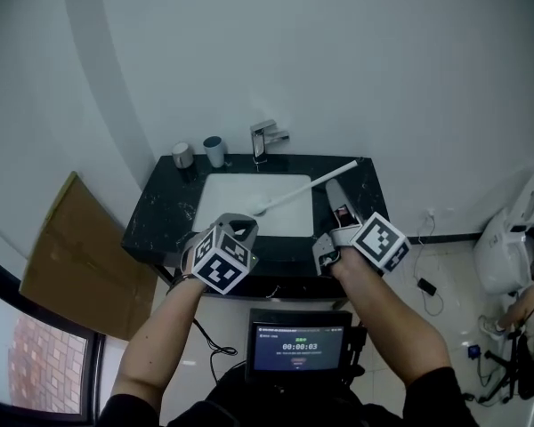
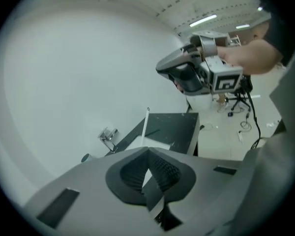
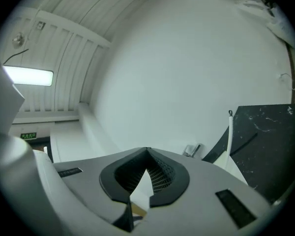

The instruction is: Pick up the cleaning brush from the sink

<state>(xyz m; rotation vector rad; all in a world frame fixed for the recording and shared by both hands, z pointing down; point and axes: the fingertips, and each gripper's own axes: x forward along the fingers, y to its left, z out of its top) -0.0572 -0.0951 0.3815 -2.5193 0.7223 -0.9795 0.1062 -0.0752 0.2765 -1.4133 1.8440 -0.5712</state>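
Both shut and empty, left gripper (image 1: 238, 228) and right gripper (image 1: 332, 187) are hanging before sink (image 1: 227, 194); right probably needs opening, then closing squarely across brush (image 1: 307, 185) handle.

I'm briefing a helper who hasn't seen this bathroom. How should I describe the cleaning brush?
On the black counter against the white wall sits a white sink. The cleaning brush lies slanted, head in the basin, handle reaching the counter's back right corner. It is the only long white stick; the cups and faucet stand short at the back.
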